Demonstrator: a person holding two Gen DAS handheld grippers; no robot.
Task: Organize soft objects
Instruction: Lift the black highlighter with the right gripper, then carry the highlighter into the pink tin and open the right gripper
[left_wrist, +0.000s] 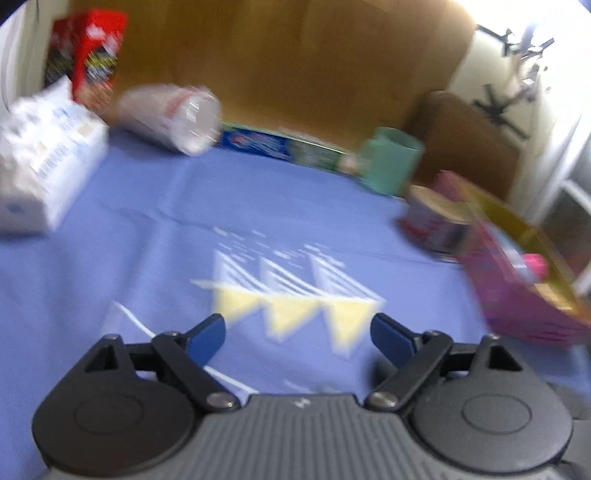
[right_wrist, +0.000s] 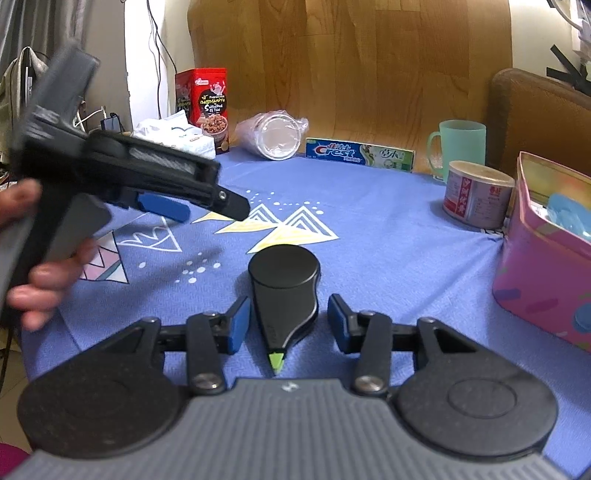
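While the left gripper (left_wrist: 297, 334) hangs over the blue cloth (left_wrist: 147, 229) with its jaws open and nothing between them, the right gripper (right_wrist: 286, 323) sits low on the cloth with its jaws part open around a black marker (right_wrist: 284, 291). The pads stand beside the marker's body; whether they touch it cannot be told. The marker's long axis runs along the line of the fingers, green tip (right_wrist: 277, 361) toward the camera and round cap away.

The likeliest soft things lie at the far left edge of the table: a white tissue pack (left_wrist: 40, 166) and a clear bagged roll (left_wrist: 173, 118) lying on its side, its round end facing the grippers. Both lie ahead and to the left of the left jaws, well apart from them. The left hand (right_wrist: 33, 266) is the nearer; a reach forward and leftward is judged the coming move.

Containers:
- Pink tin (right_wrist: 543, 258), far right, open; it holds something light blue, kind unclear.
- Green mug (right_wrist: 461, 142), upright at the back; contents hidden.
- Lidded can (right_wrist: 478, 194), closed, just beside the tin.

A toothpaste box (right_wrist: 360, 153) lies flat along the back edge.
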